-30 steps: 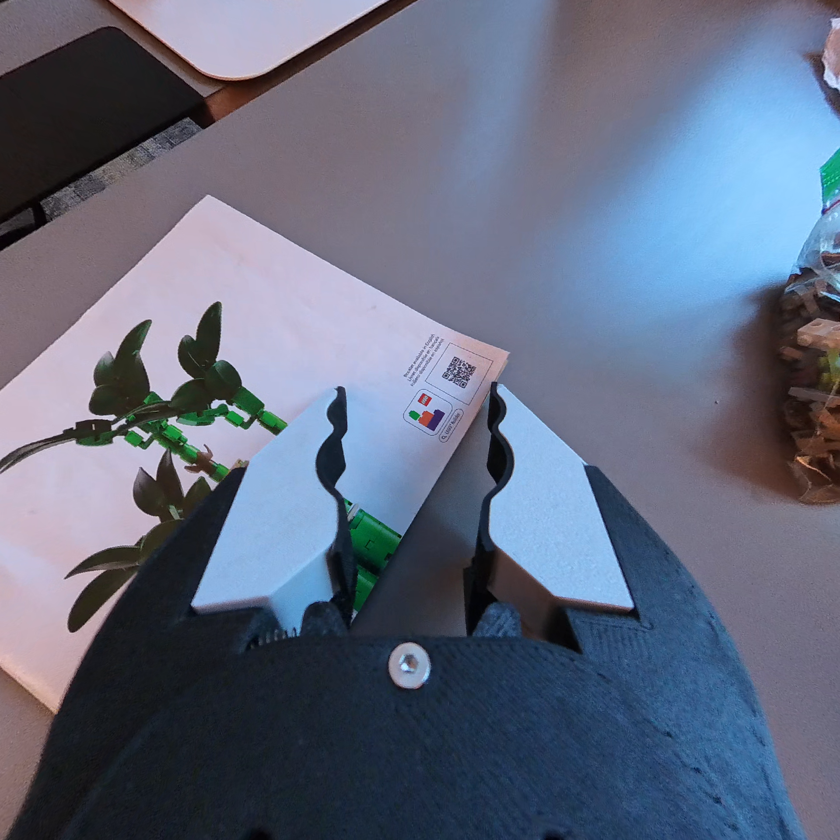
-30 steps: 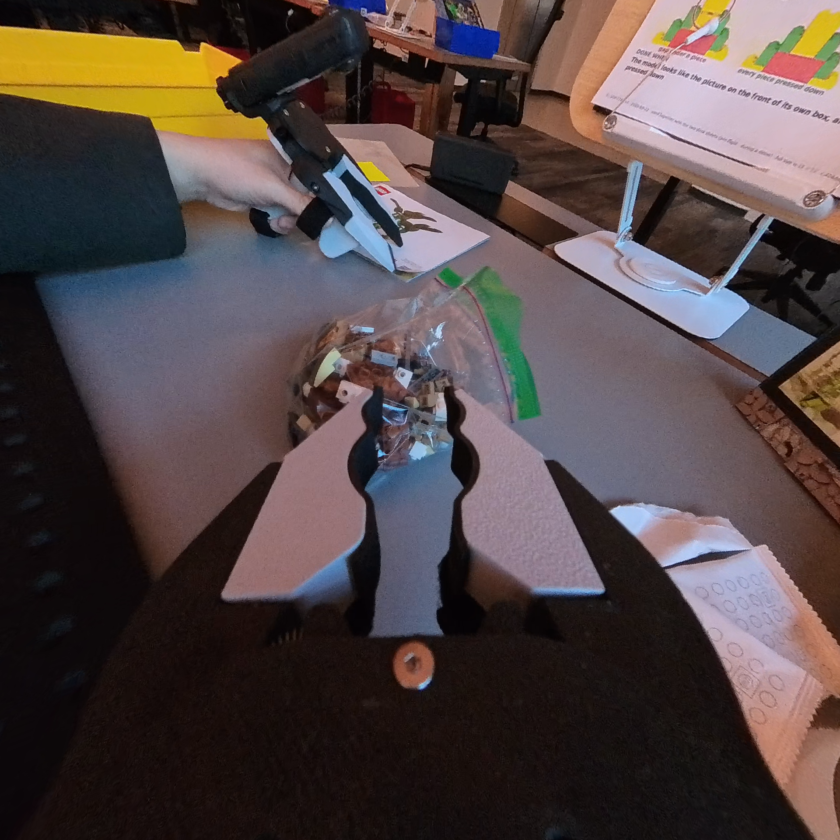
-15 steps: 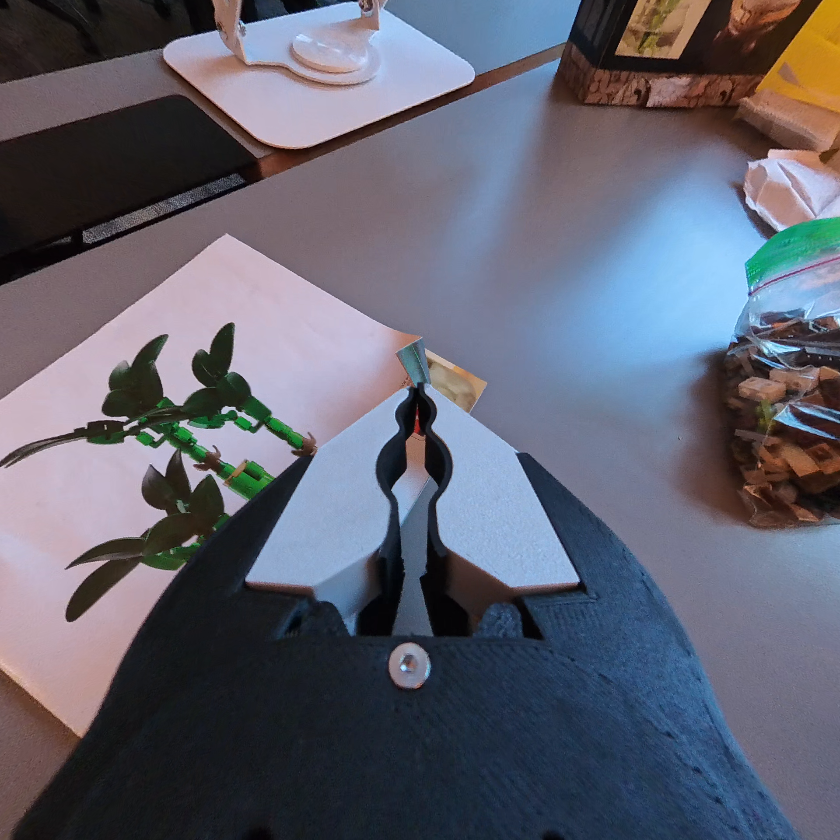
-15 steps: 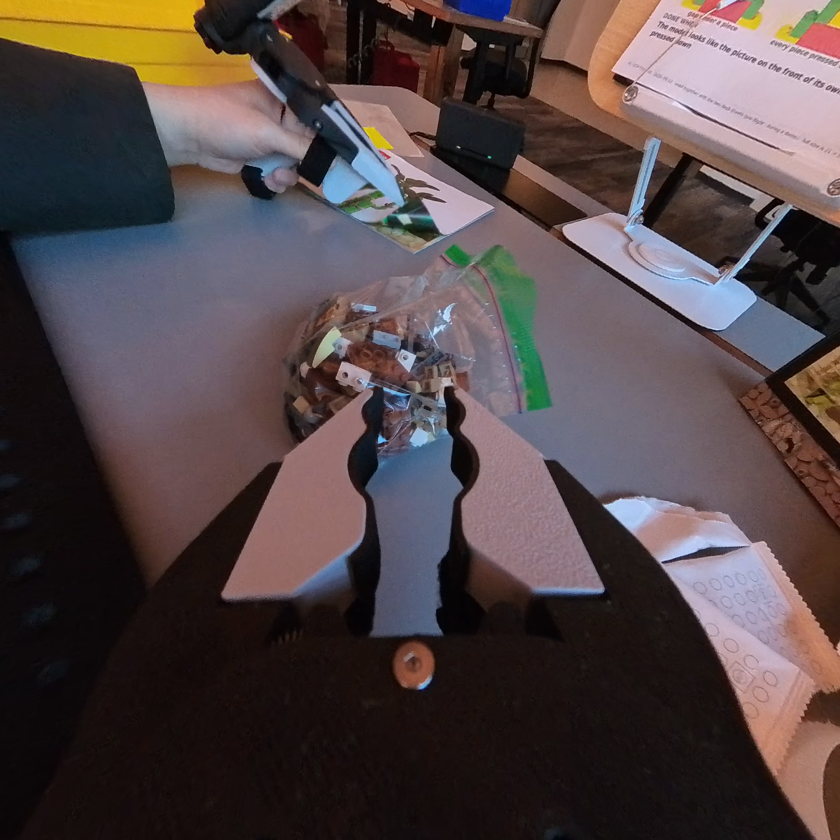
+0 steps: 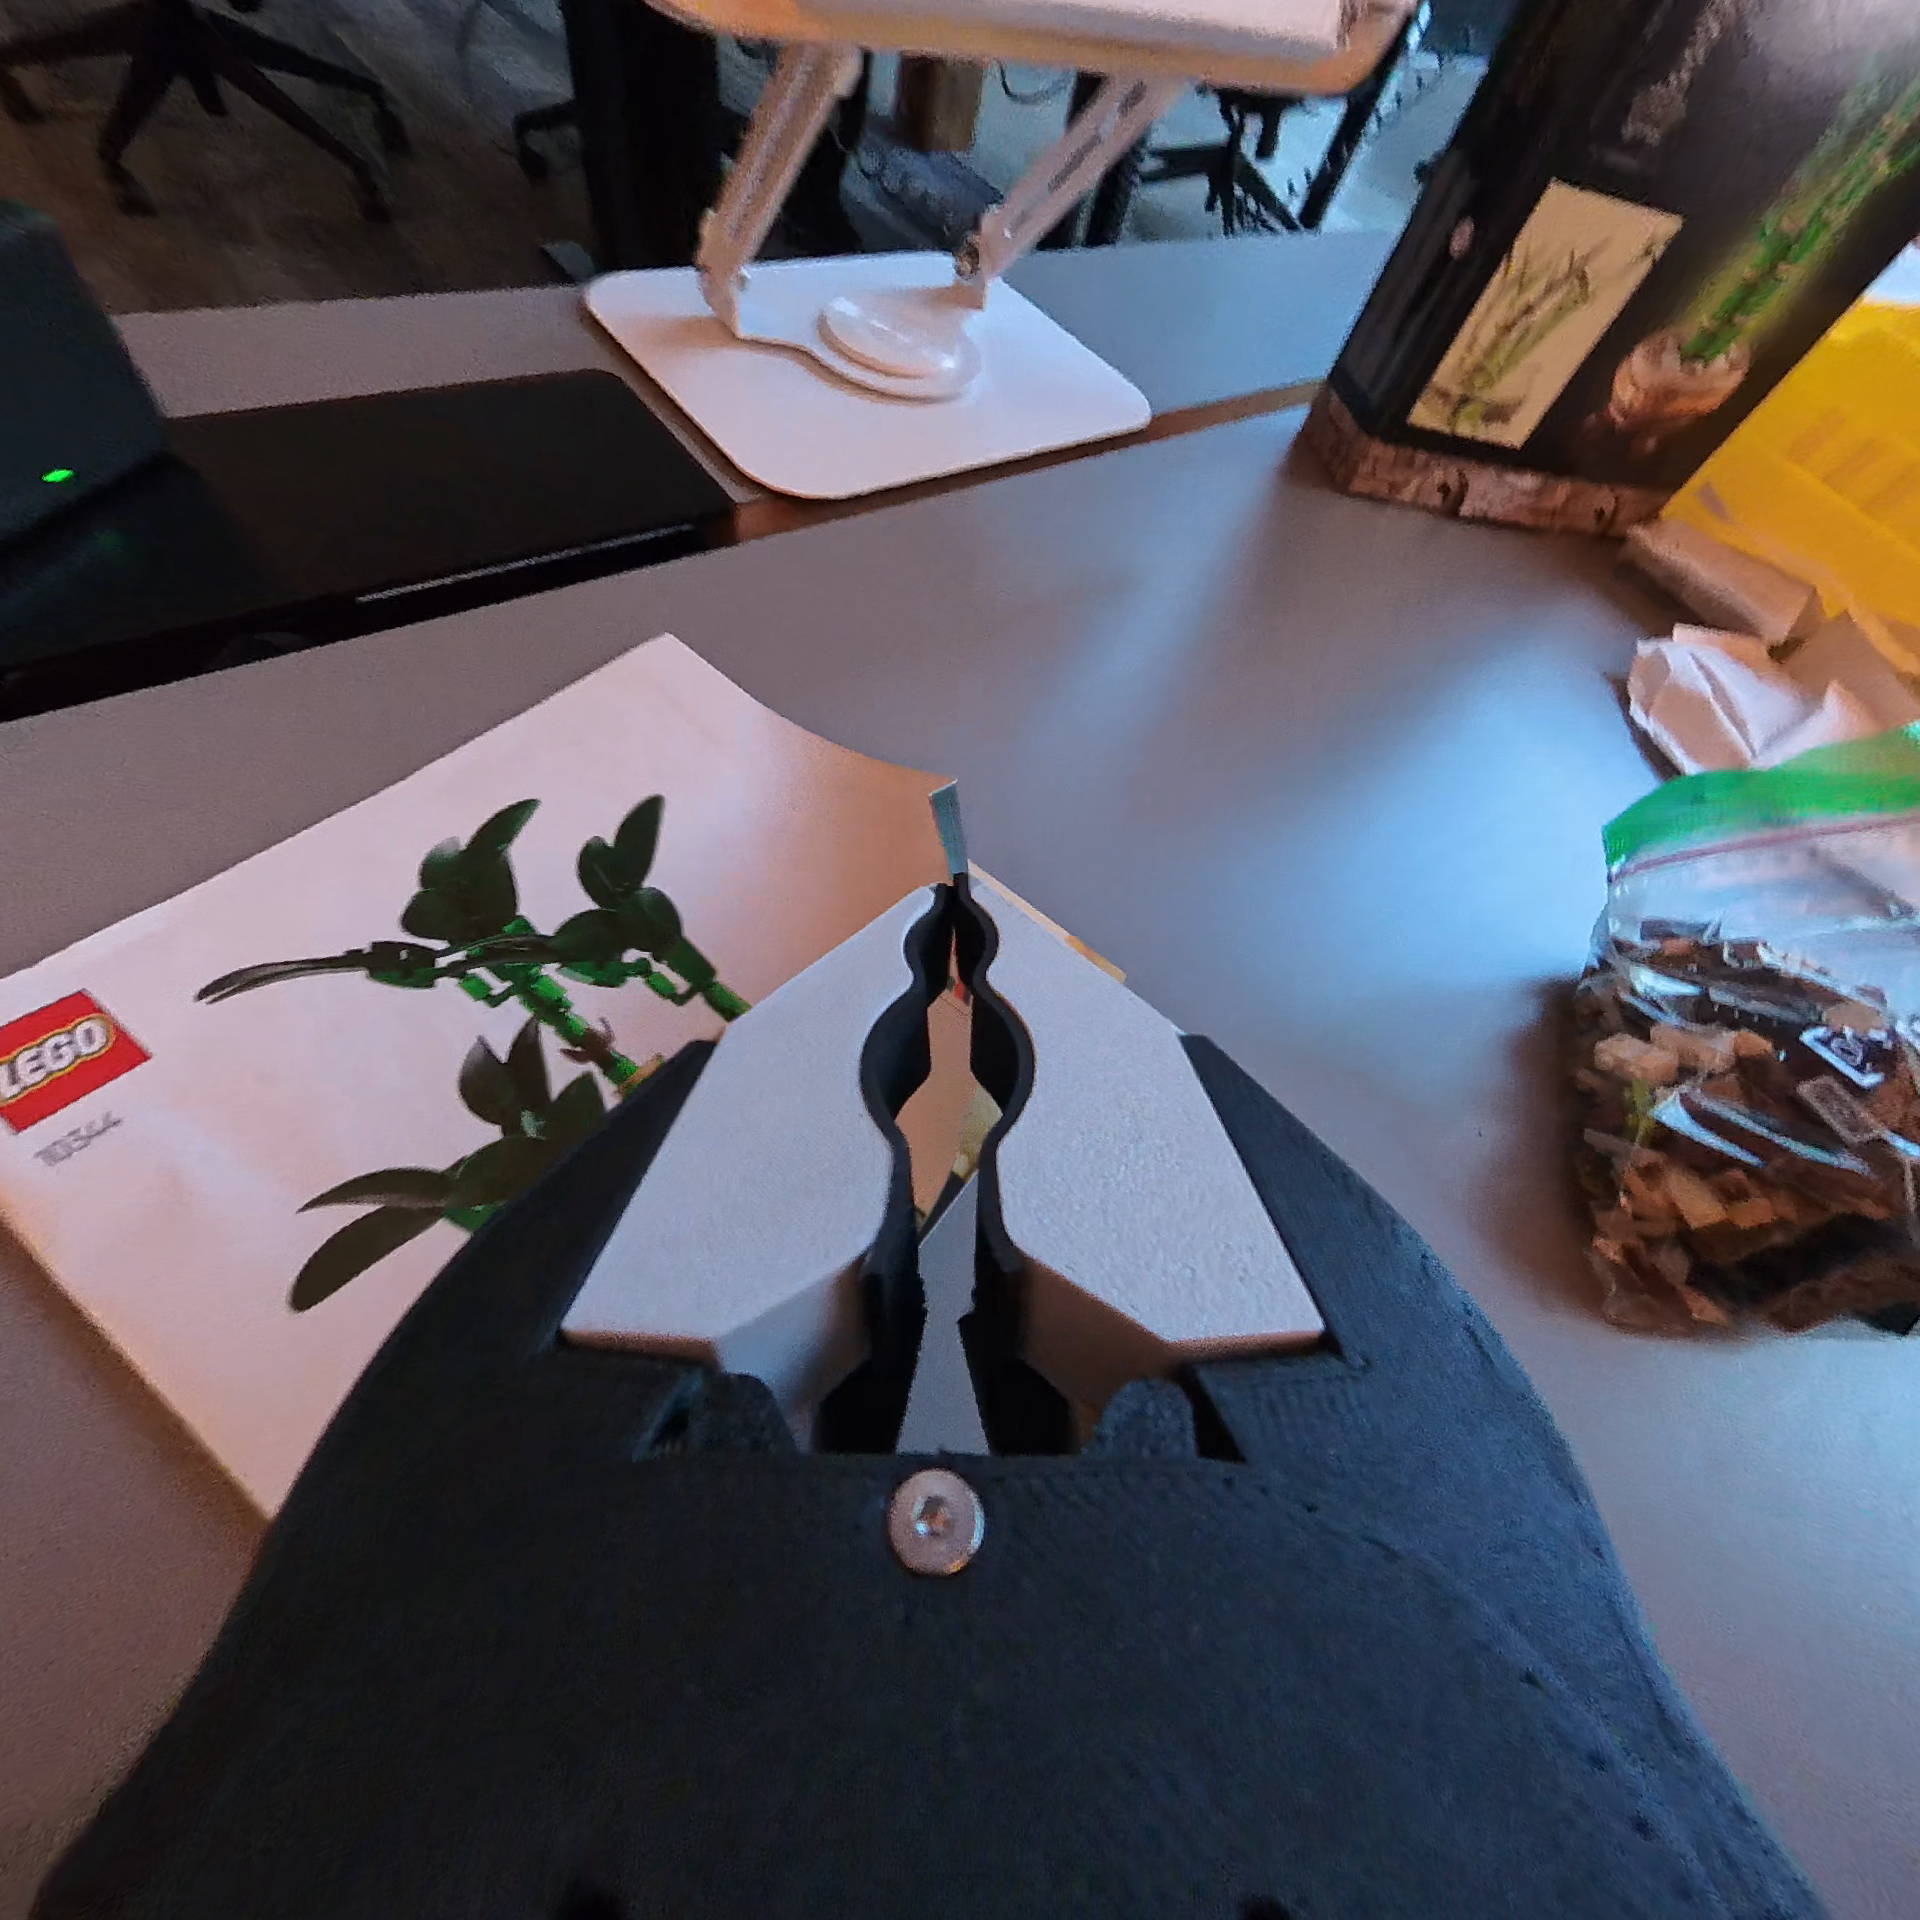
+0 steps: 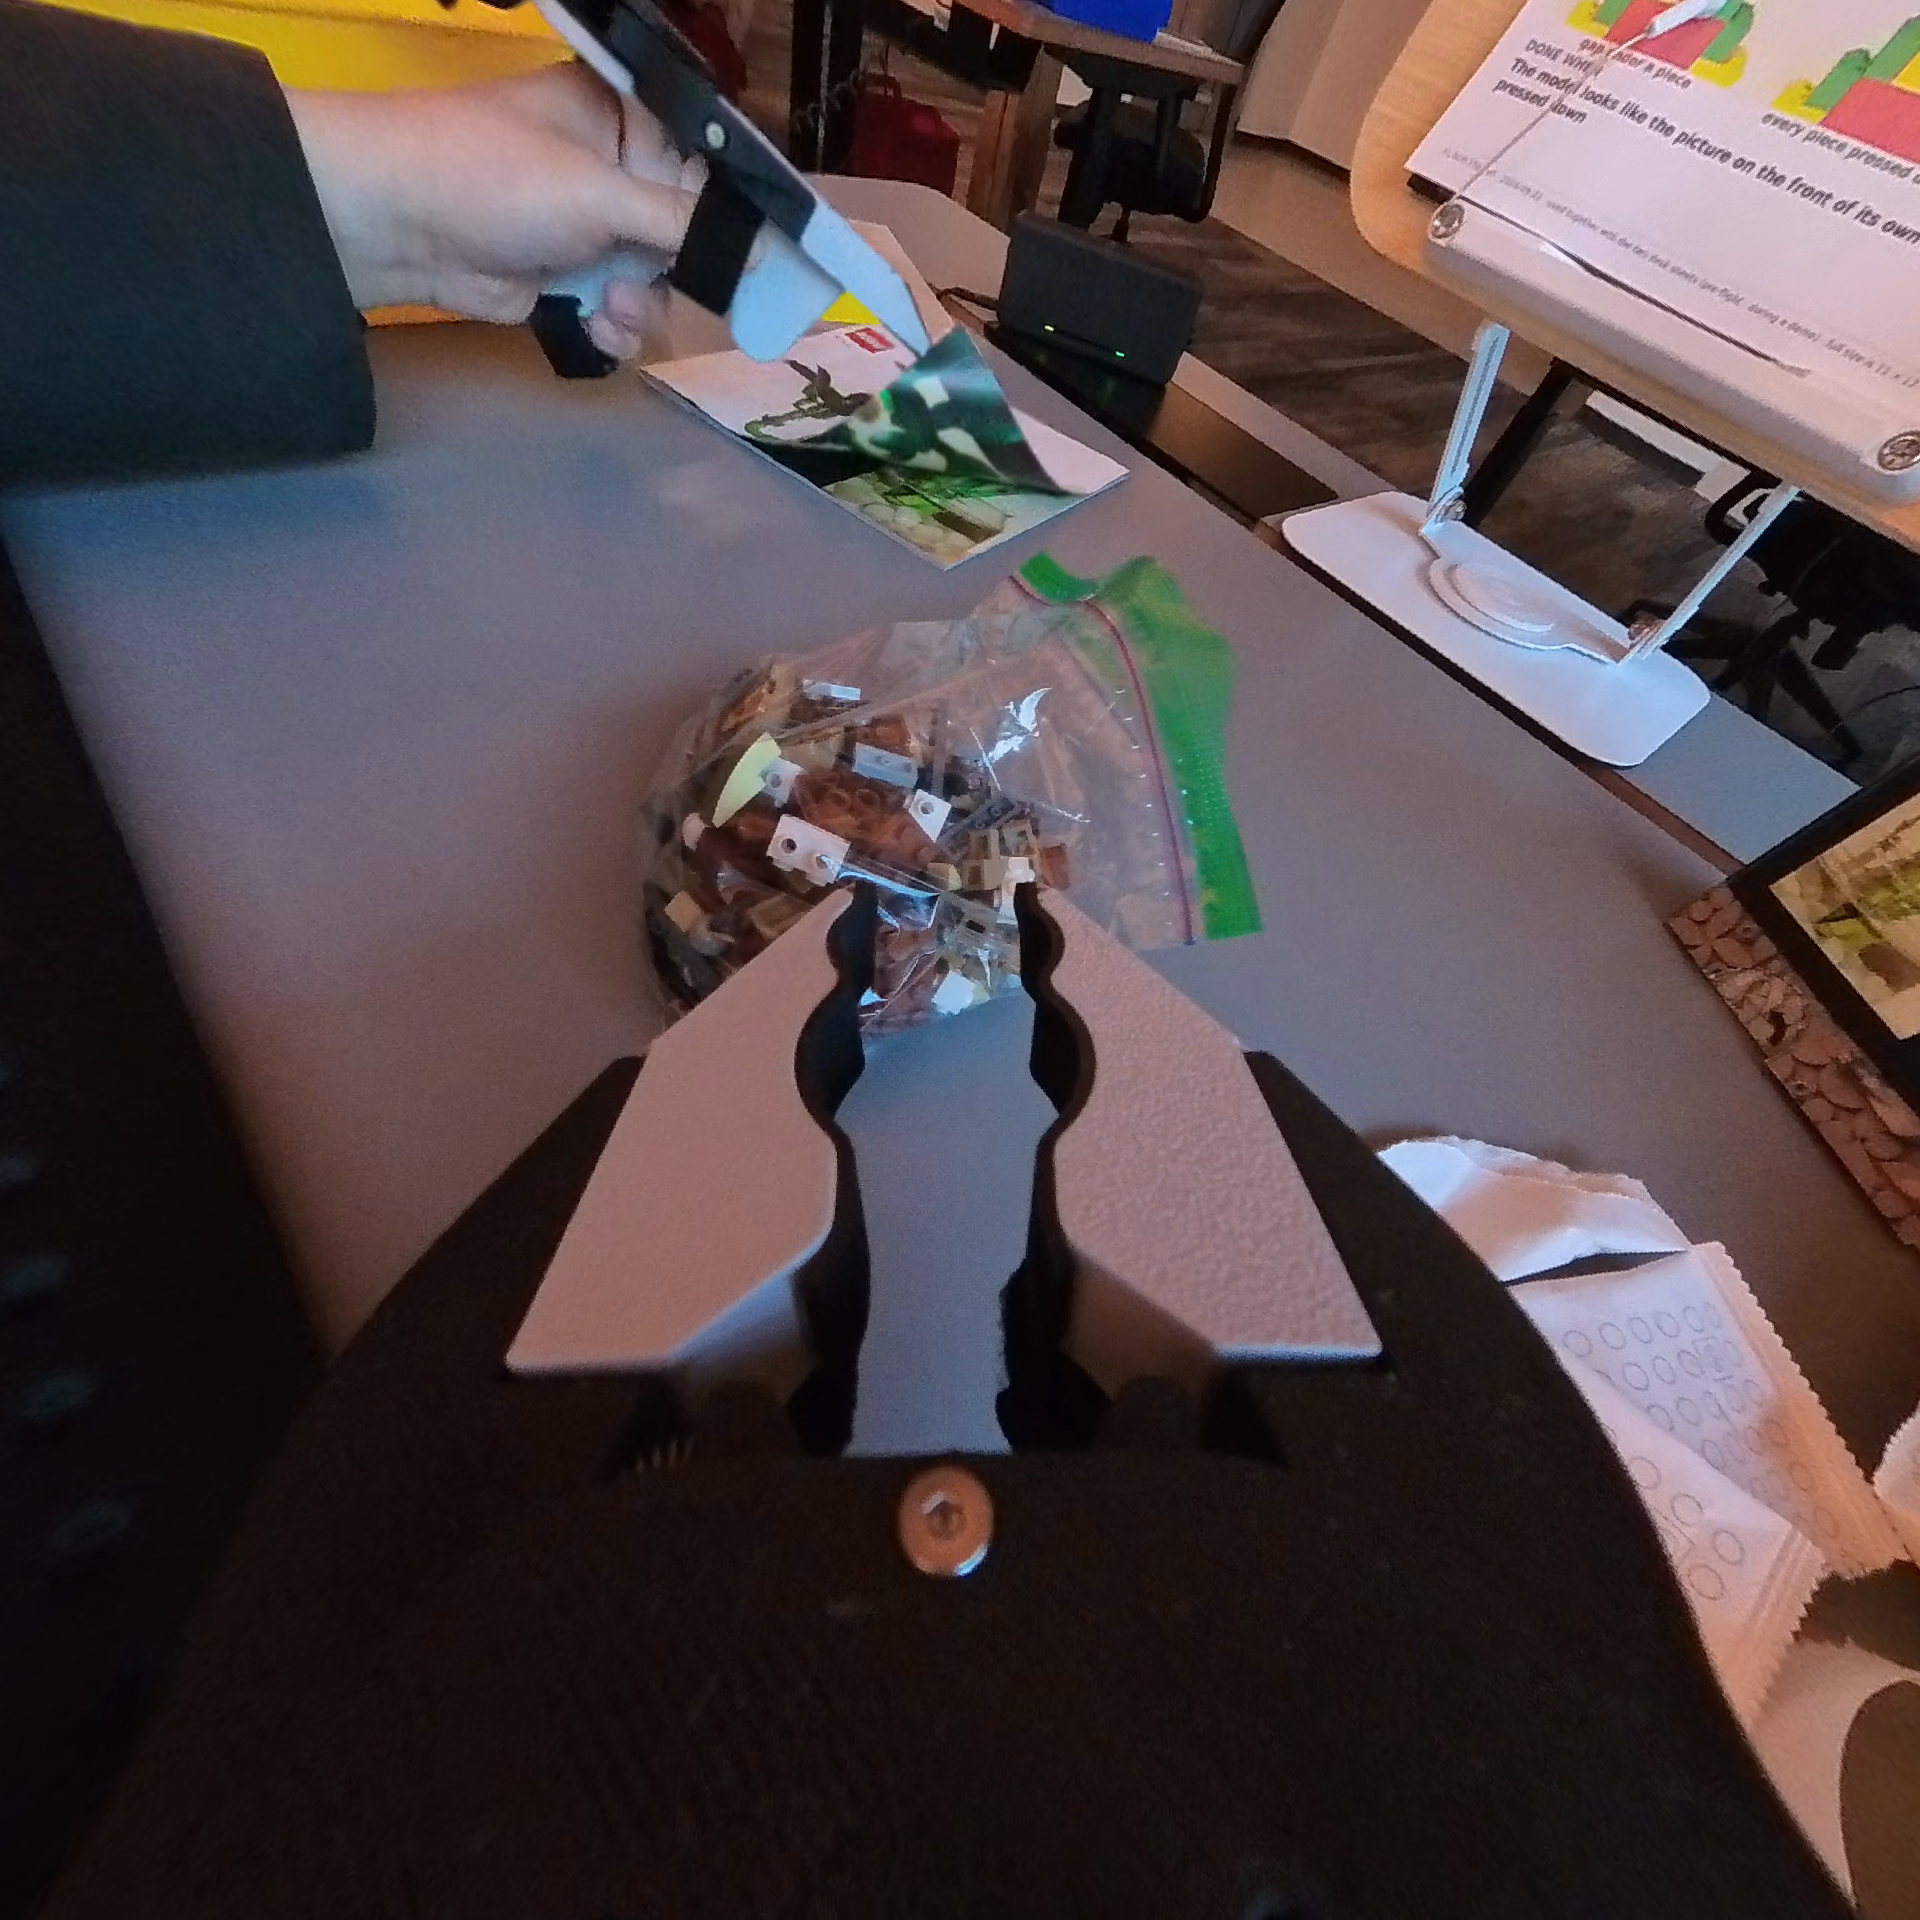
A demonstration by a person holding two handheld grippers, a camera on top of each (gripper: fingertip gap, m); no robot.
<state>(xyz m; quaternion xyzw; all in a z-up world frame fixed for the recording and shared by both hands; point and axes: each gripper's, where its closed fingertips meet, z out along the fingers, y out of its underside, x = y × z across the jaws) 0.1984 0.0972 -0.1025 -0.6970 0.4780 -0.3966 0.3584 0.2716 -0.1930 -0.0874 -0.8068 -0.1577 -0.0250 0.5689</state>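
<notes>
Grey plastic fingers of the left tool (image 5: 953,894) are pressed together on the cover corner of the instruction booklet (image 5: 343,1049), and the pinch is right at the tips so that only the top sheet peels up; in the right wrist view that cover (image 6: 940,421) curls clear of the pages below while the spine side stays flat on the tabletop (image 5: 1247,727). Right of the booklet lies the zip bag of small bricks (image 6: 914,821), its green seal pointing away. The right tool (image 6: 943,914) hovers just short of that bag with its fingers spread and nothing between them. Farther right of the booklet sit crumpled white paper packets (image 6: 1652,1382). Beyond the booklet stand a white document stand (image 5: 873,364) and a dark product box (image 5: 1558,312), upright at the tabletop's far edge.
</notes>
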